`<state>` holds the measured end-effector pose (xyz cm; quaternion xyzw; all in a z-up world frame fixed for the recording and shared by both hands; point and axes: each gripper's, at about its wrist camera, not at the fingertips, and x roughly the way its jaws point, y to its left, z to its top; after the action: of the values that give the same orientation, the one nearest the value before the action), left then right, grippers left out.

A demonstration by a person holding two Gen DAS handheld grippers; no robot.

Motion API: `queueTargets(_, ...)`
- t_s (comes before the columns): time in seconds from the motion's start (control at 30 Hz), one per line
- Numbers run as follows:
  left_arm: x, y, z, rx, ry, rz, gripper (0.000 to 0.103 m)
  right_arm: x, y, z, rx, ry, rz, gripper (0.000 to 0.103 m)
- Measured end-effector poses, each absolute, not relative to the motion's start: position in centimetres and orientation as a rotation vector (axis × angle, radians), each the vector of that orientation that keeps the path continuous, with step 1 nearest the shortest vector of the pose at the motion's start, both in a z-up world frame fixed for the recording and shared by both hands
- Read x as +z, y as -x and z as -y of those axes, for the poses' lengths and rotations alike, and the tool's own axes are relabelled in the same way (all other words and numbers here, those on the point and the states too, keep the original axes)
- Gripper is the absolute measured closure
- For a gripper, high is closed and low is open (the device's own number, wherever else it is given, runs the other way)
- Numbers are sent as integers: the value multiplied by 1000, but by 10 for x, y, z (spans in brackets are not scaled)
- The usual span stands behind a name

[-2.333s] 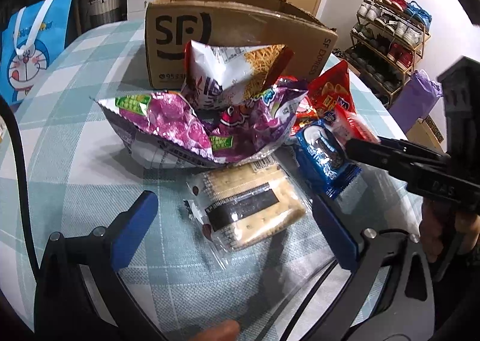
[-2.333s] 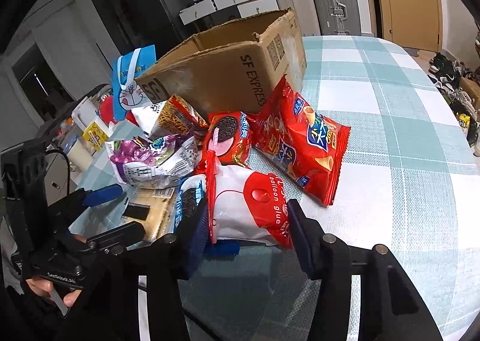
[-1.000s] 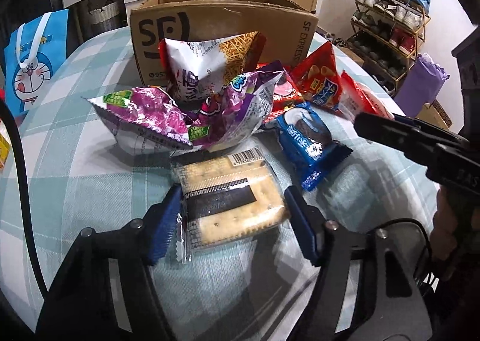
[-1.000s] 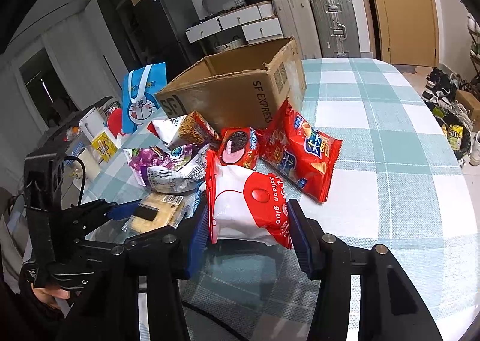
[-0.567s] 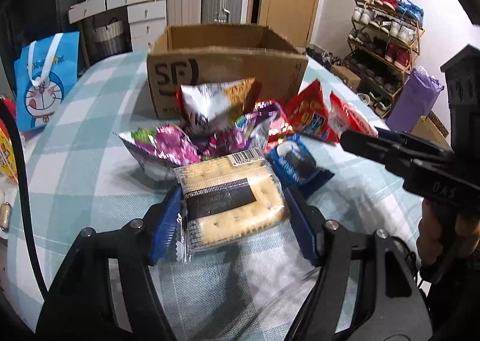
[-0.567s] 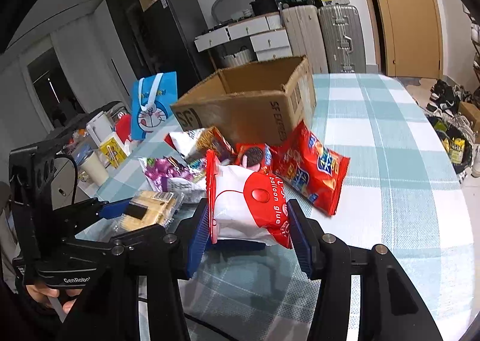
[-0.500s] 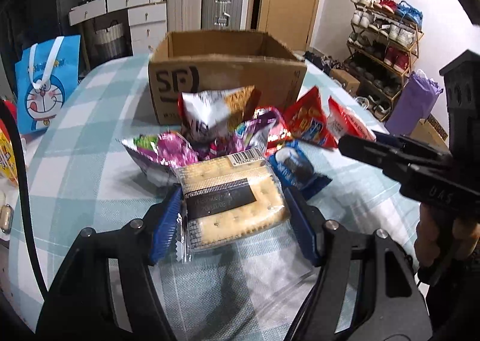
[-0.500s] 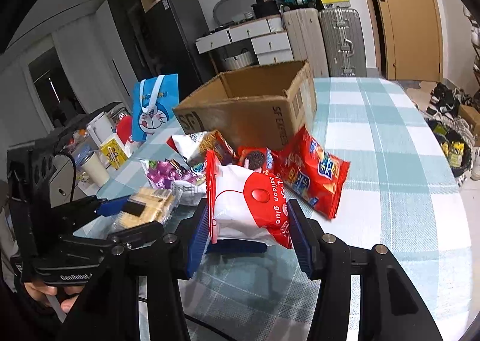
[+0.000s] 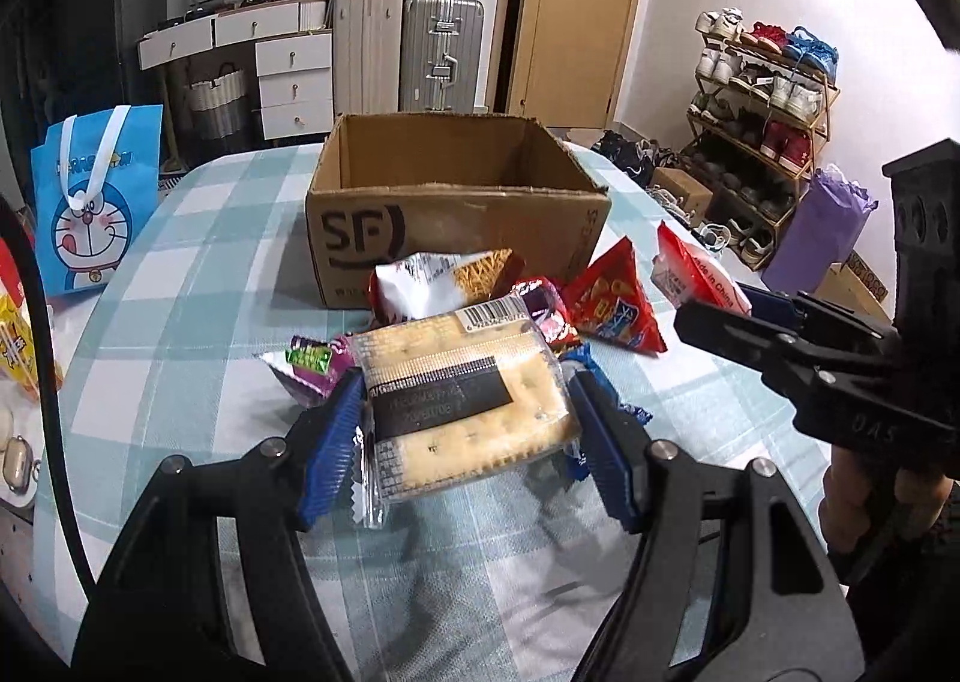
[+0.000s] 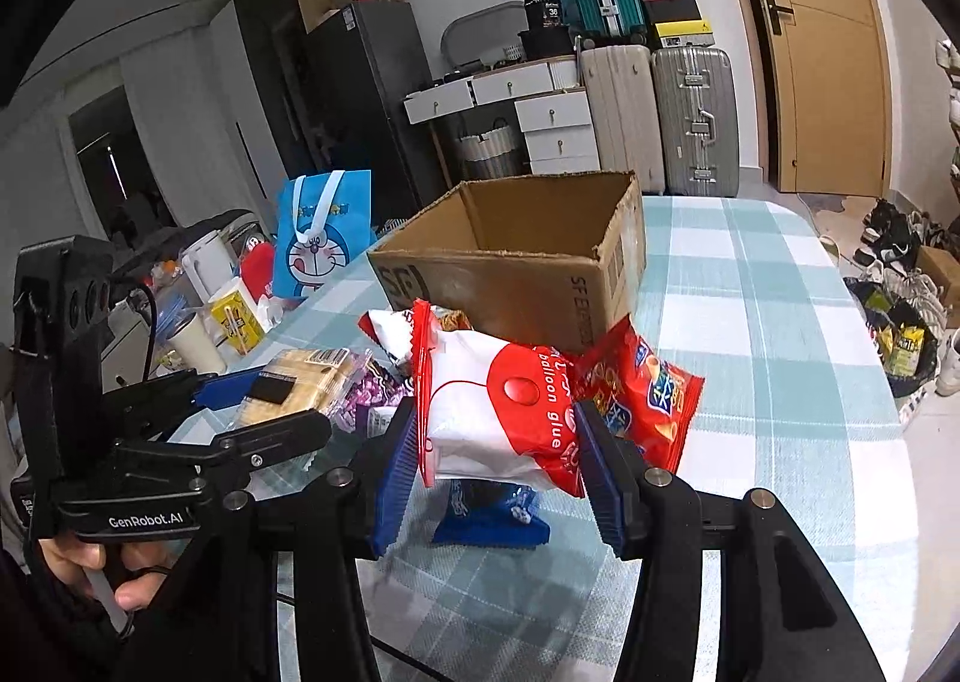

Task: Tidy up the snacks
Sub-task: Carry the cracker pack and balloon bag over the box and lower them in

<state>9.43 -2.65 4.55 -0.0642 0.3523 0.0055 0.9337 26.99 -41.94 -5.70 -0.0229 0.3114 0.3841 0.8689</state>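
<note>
My left gripper (image 9: 462, 442) is shut on a clear pack of crackers (image 9: 462, 388) with a black label, held above the table. In the right wrist view, my right gripper (image 10: 498, 472) is shut on a red-and-white bag (image 10: 498, 412), also lifted; the same bag (image 9: 699, 271) shows at the right of the left wrist view. An open cardboard box (image 9: 456, 202) marked SF stands behind the snack pile, its inside looking empty. On the table lie a red chip bag (image 9: 612, 298), a white noodle-snack bag (image 9: 432, 280), a purple bag (image 9: 312, 364) and a blue cookie pack (image 10: 492, 514).
The table carries a teal checked cloth (image 9: 198, 298). A blue cartoon gift bag (image 9: 90, 202) stands at its far left, with cups and small packs (image 10: 228, 322) nearby. Suitcases (image 9: 408, 52), drawers and a shoe rack (image 9: 762, 94) line the room behind. A hand (image 10: 114, 574) grips the left handle.
Both grippers have risen with their packs, and the views now look over the box's rim into it. The snack pile sits lower and farther away than before.
</note>
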Motion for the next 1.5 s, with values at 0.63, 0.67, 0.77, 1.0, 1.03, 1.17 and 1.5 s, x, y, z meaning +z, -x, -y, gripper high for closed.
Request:
queueTargets(0.63,83,-111,22,-14,136,-677,37,-25,-283,412,809,54,-600,52)
queueTargets(0.67,84,-115,21,-14,134,-676,37,-24,-285,411,810,54,-599,52)
queueTargets(0.77,89,-122,19,-13,130,-675,37,-20,-290,407,812,57,-598,52)
queueTargets(1.0,99,-141,6,-5,127,-673,37,-18,-306,397,810,55,-601,52)
queueTargets(1.03,100,-144,3,-3,126,-672,37,-18,-309,395,812,57,-604,52)
queueTargets(1.17,102,-160,-4,2,128,-670,37,-20,-318,389,811,63,-612,52)
queueTargets(1.5,102,-196,-27,-7,146,-677,37,-19,-345,374,804,56,-621,52)
